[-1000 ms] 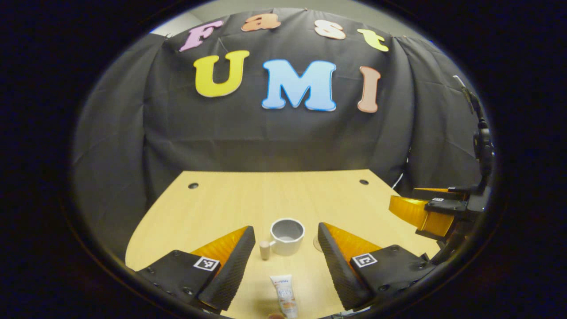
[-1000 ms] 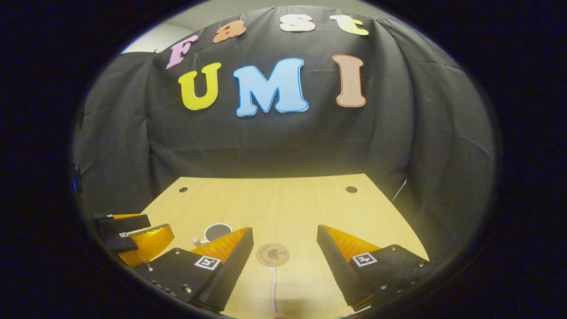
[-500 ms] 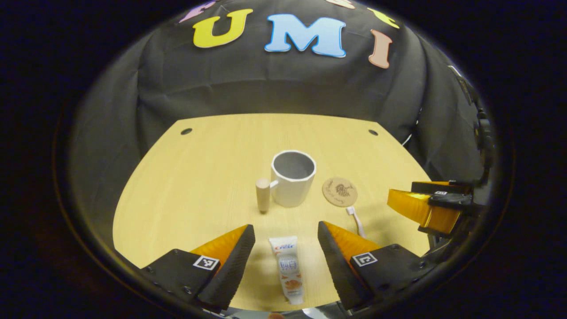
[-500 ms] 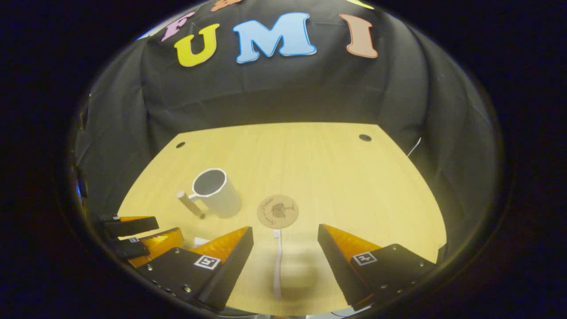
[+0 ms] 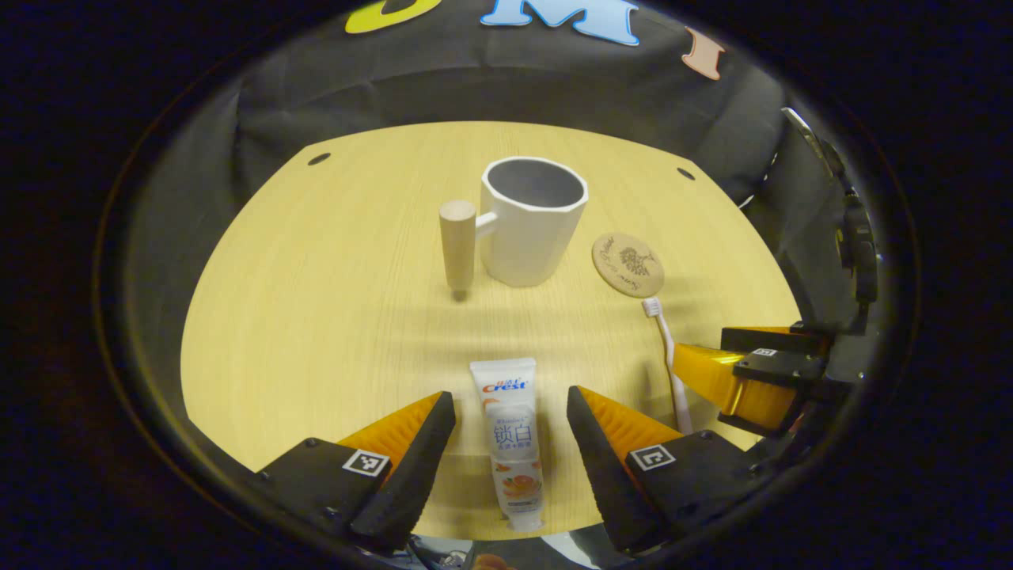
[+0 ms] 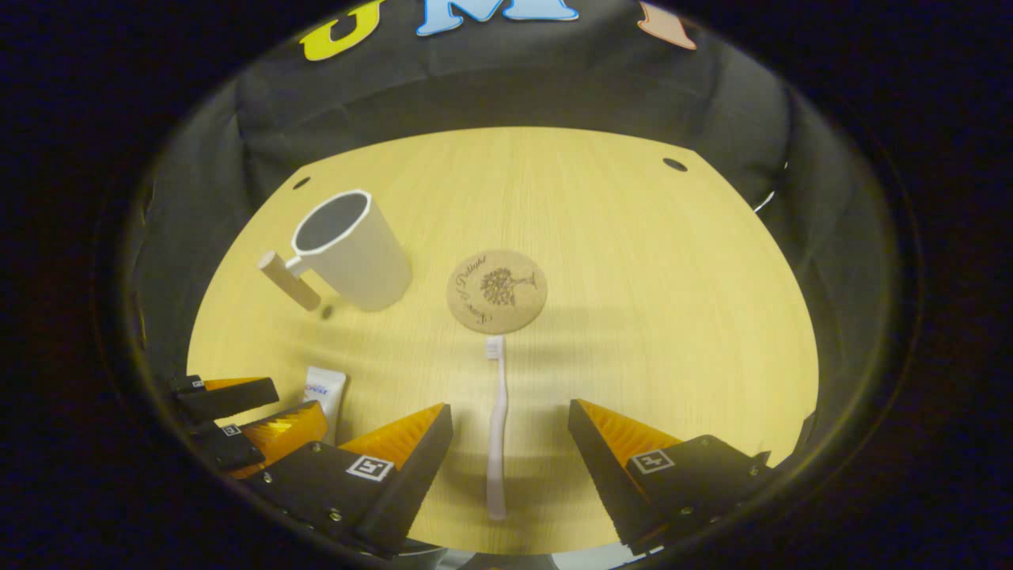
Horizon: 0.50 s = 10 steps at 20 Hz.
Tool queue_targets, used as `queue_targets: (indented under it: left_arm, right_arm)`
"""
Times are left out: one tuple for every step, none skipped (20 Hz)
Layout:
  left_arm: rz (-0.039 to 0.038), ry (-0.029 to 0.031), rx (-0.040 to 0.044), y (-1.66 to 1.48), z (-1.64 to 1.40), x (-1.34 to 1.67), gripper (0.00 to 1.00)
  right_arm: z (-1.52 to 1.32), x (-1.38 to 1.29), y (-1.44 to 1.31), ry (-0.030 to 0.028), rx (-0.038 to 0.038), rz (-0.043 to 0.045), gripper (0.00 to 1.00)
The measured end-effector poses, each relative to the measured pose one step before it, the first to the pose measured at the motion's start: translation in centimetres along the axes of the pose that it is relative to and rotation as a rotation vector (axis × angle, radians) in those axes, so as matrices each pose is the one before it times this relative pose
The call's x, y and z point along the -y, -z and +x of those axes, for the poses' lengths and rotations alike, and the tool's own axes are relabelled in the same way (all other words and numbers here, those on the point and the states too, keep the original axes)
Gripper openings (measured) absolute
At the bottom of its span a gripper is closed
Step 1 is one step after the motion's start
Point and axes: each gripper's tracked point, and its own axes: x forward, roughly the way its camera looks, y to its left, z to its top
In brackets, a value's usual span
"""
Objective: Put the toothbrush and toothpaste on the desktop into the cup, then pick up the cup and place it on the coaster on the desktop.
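Pale wood tabletop [image 5: 316, 317]: carries every item; nothing has gone into the cup yet.
Cup [image 5: 529, 218]: white, upright, empty, with a wooden peg handle on its left side; stands toward the far middle of the tabletop, well beyond both tools.
Coaster [image 6: 496, 290]: round cork disc, bare, just right of the cup.
Left tool [image 5: 506, 443]: jaws wide apart, holding nothing, set either side of the toothpaste.
Right tool [image 6: 506, 447]: jaws wide apart, holding nothing, set either side of the toothbrush handle.
Toothpaste [image 5: 510, 439]: flat tube lying between the left tool's fingers, long axis along the tool's line of sight, cap end nearest the camera, crimped end toward the cup.
Toothbrush [image 6: 495, 427]: white, lying flat, handle between the right tool's fingers, head pointing away, just short of the coaster.
Key relation: each item's long axis runs parallel to its tool's fingers, so closing squeezes across the narrow width.
Judgement: each tool is nearer its own item; descent, then closing, looks due next.
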Motion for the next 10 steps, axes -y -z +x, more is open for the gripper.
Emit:
queue_targets:
  left_arm:
    - [-0.00227, -0.00484, -0.01556, 0.444, 0.478, -0.106, 0.95]
    - [-0.00146, -0.00731, -0.0158, 0.287, 0.225, -0.126, 0.95]
    - [-0.00309, -0.0047, -0.0153, 0.33, 0.259, -0.11, 0.95]
    - [-0.00257, -0.0055, -0.01636, 0.396, 0.286, -0.077, 0.95]
    - [-0.00181, -0.00637, -0.01876, 0.401, 0.338, -0.142, 0.95]
    - [-0.00522, -0.00177, -0.01696, 0.269, 0.247, -0.017, 0.95]
    - [-0.00663, -0.00181, -0.01725, 0.394, 0.11, -0.086, 0.95]
    - [-0.0063, -0.00271, -0.01291, 0.348, 0.108, -0.042, 0.95]
    - [-0.00414, -0.01251, -0.01359, 0.292, -0.056, -0.277, 0.96]
    - [0.00566, -0.00342, 0.0042, -0.134, -0.004, -0.022, 0.96]
  right_arm:
    - [0.379, 0.018, 0.338, 0.0027, -0.02214, -0.00479, 0.93]
    - [0.326, 0.063, 0.503, 0.00558, -0.0229, -0.00603, 0.92]
    - [0.126, -0.019, 0.137, 0.00112, -0.01496, -0.00222, 0.92]
    - [0.39, -0.081, 0.259, 0.00051, -0.01418, 0.00188, 0.92]
    - [0.335, -0.074, 0.137, -0.00058, -0.0164, 0.0009, 0.92]
    - [0.256, 0.096, 0.214, 0.00573, -0.01184, 0.00064, 0.92]
    - [0.166, 0.035, -0.02, 0.00179, -0.00784, 0.00011, 0.92]
    - [0.135, 0.155, 0.122, 0.01171, -0.00527, -0.00234, 0.92]
    - [0.05, 0.087, -0.215, 0.00137, -0.00142, -0.00011, 0.92]
    - [0.006, -0.046, 0.105, 0.00114, -0.00512, 0.00144, 0.91]
